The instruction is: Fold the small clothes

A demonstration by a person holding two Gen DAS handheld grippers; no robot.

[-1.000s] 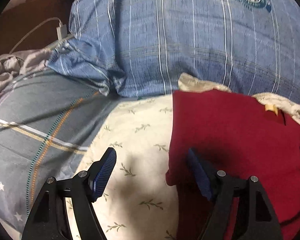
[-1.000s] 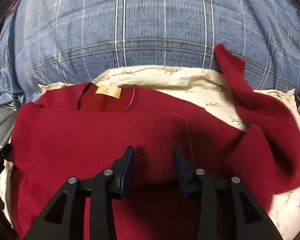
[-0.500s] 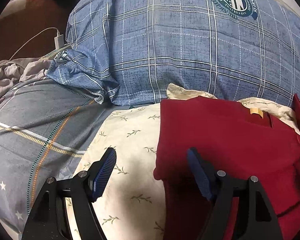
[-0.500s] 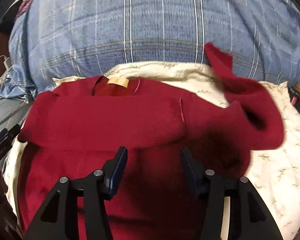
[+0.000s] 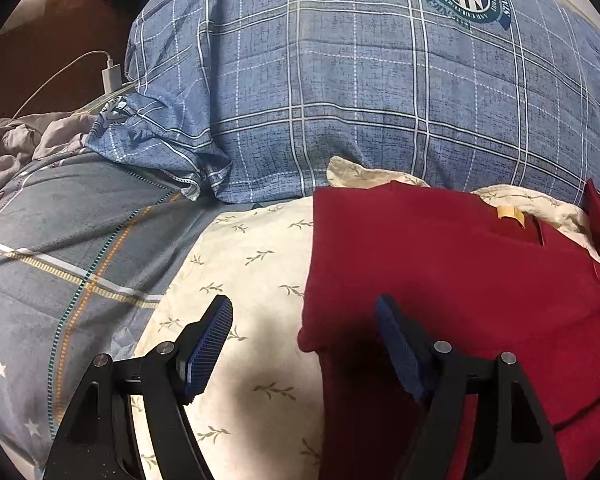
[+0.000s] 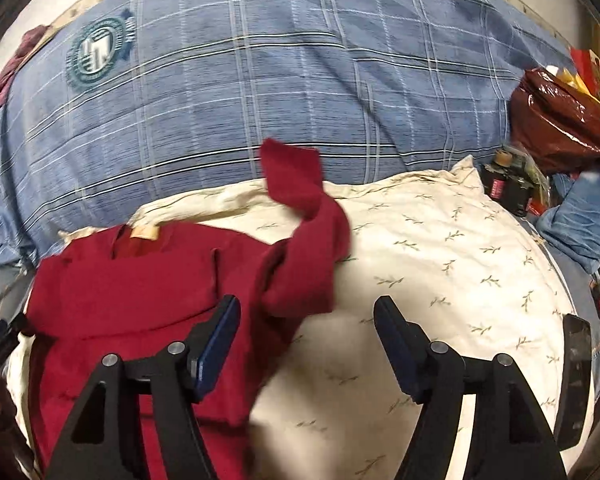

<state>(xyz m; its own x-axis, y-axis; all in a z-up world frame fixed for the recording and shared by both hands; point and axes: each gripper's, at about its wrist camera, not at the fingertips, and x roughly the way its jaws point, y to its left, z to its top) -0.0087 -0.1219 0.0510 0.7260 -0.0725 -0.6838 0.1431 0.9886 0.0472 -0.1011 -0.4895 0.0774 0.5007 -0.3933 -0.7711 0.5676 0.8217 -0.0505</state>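
Cream pillow [image 6: 440, 264] bears red sweater [image 6: 140, 288]; both grippers gape wide, empty.

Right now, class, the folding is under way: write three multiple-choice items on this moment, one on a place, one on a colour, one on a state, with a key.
1. Where does the red garment lie?
A. On the cream leaf-print pillow
B. On bare floor
C. In a basket

2. What colour are the fingers' pads?
A. Yellow
B. Blue
C. White

3. How does the right gripper stand?
A. Shut on the sleeve
B. Open, holding nothing
C. Out of view

Key: 1 A, cream leaf-print cloth shows all around the garment; 2 B, the ribbed pads are dark blue; 3 B, its jaws stand wide apart with no cloth held between them.
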